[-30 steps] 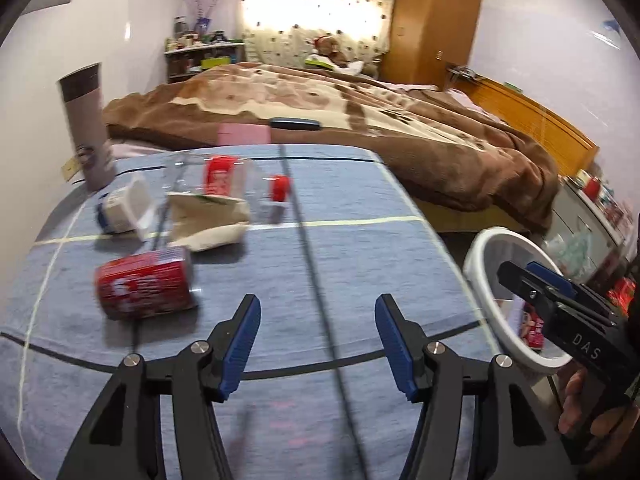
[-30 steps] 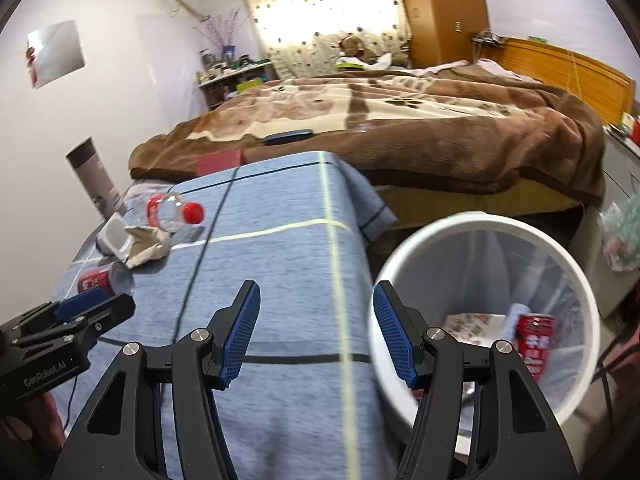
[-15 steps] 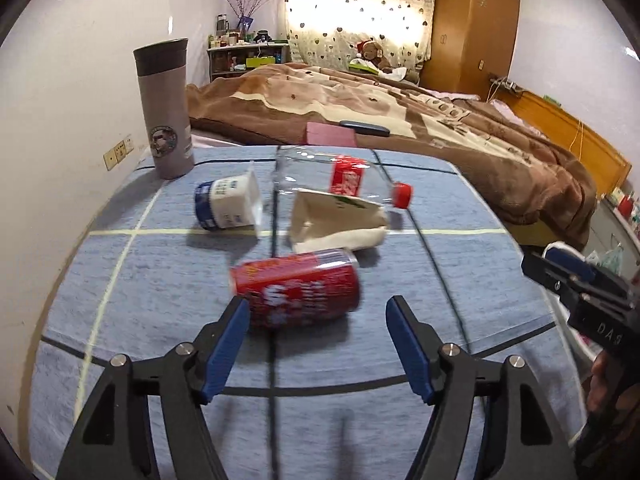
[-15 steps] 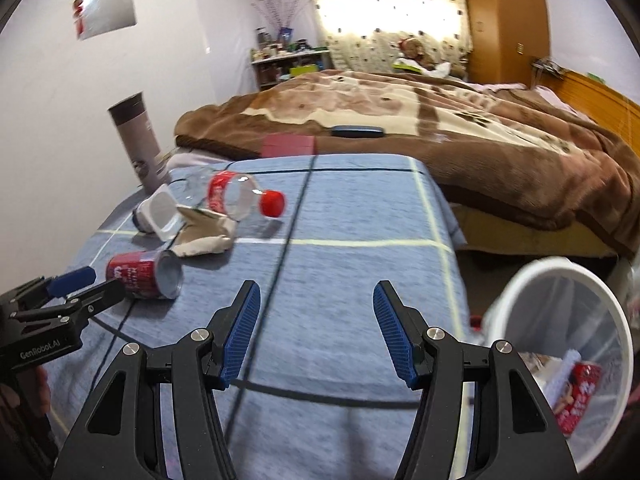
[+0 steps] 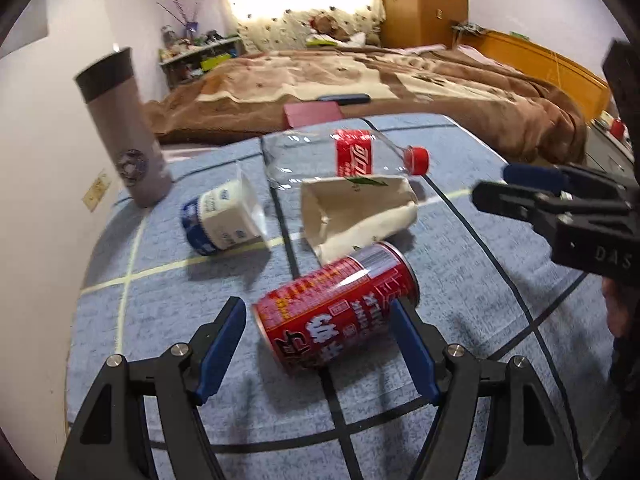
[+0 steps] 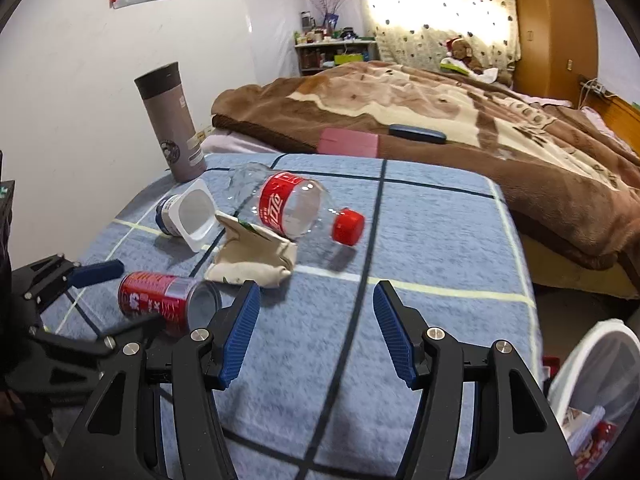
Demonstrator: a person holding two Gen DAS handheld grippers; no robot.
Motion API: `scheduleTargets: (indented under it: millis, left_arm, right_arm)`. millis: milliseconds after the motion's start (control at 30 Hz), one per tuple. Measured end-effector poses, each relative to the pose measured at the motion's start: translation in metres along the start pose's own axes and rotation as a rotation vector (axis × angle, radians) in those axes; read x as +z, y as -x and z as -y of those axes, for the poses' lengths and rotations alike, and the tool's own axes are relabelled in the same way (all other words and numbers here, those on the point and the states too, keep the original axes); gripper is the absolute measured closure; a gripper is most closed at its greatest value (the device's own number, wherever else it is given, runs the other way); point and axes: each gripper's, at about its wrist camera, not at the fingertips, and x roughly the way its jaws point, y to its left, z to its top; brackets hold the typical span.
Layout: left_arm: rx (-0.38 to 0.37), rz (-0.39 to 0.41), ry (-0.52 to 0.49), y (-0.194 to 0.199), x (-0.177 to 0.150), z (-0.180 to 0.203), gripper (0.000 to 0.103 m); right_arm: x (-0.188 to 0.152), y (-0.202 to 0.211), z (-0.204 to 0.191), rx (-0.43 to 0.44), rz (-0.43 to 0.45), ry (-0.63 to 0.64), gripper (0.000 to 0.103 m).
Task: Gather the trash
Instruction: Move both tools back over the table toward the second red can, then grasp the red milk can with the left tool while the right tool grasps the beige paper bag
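A red drink can (image 5: pixel 336 312) lies on its side on the blue checked tablecloth (image 5: pixel 460 280), between the open fingers of my left gripper (image 5: pixel 318 346), not gripped. Behind it lie a crumpled cream paper bag (image 5: pixel 356 212), a clear bottle with a red cap (image 5: pixel 348 156) and a white yogurt cup (image 5: pixel 224 220). In the right wrist view my right gripper (image 6: pixel 316 332) is open and empty over the cloth, with the can (image 6: pixel 164 300), bag (image 6: pixel 256 256), bottle (image 6: pixel 296 208) and cup (image 6: pixel 188 216) ahead to its left. The white trash bin (image 6: pixel 592 376) stands at the lower right.
A tall grey thermos (image 5: pixel 124 128) stands at the table's far left corner by the wall. A bed with a brown blanket (image 5: pixel 400 84) lies beyond the table. A pink book (image 6: pixel 348 142) and a dark case (image 6: pixel 416 133) rest on the bed's edge.
My left gripper has swung left and forward until its open fingers flank the red can. My right gripper has turned left from the bin toward the trash on the table.
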Motion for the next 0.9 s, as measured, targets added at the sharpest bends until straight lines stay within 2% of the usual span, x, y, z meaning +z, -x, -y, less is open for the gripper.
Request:
scheduleTargets:
  millis: [333, 400, 567, 700, 800, 900]
  left_arm:
    - [-0.064, -0.047, -0.066, -0.024, 0.009, 0.001, 0.027]
    - [-0.061, -0.019, -0.082, -0.016, 0.011, 0.001, 0.027]
    - [-0.100, 0.015, -0.180, -0.011, 0.021, 0.009, 0.027]
    - [-0.109, -0.040, -0.268, -0.030, 0.026, 0.022, 0.027]
    - [-0.085, -0.076, -0.280, -0.036, 0.020, 0.026, 0.028]
    - [-0.133, -0.066, -0.210, -0.033, 0.016, 0.017, 0.032]
  right_arm:
    - [0.011, -0.020, -0.004, 0.043, -0.033, 0.003, 0.042]
    - [0.013, -0.019, -0.001, 0.044, -0.029, -0.011, 0.043]
    - [0.015, -0.020, 0.002, 0.046, -0.022, -0.013, 0.043]
    - [0.017, -0.026, 0.001, 0.053, -0.028, -0.012, 0.042]
    - [0.019, -0.029, 0.002, 0.072, -0.035, -0.008, 0.042]
    - [0.022, -0.034, 0.001, 0.091, -0.045, -0.003, 0.043]
